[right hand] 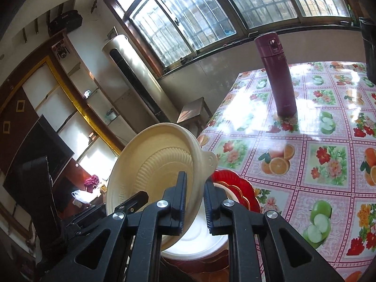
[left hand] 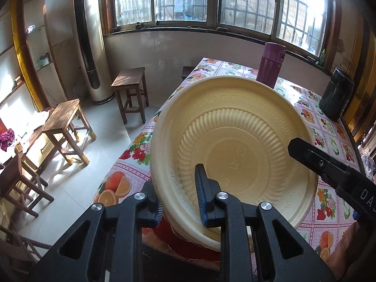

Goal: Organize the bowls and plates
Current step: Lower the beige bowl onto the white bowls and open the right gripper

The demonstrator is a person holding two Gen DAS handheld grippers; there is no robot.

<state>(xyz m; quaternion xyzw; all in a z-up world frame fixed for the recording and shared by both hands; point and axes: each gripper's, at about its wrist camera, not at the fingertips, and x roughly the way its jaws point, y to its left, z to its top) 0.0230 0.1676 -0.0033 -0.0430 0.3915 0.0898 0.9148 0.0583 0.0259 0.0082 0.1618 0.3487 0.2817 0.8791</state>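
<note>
Cream plastic bowl (left hand: 235, 145), tilted and lifted above the table (right hand: 305, 141), gripped at opposite rims: left gripper (left hand: 181, 202) and right gripper (right hand: 195, 202) each have narrow jaws pinching its wall. Below the bowl lie a white plate (right hand: 199, 242) and a red plate (right hand: 237, 188). A purple flask (right hand: 277, 75) stands beyond.

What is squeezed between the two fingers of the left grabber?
The rim of the cream plate sits between the fingers of the left gripper, which is shut on it. The left wrist view shows this.
</note>
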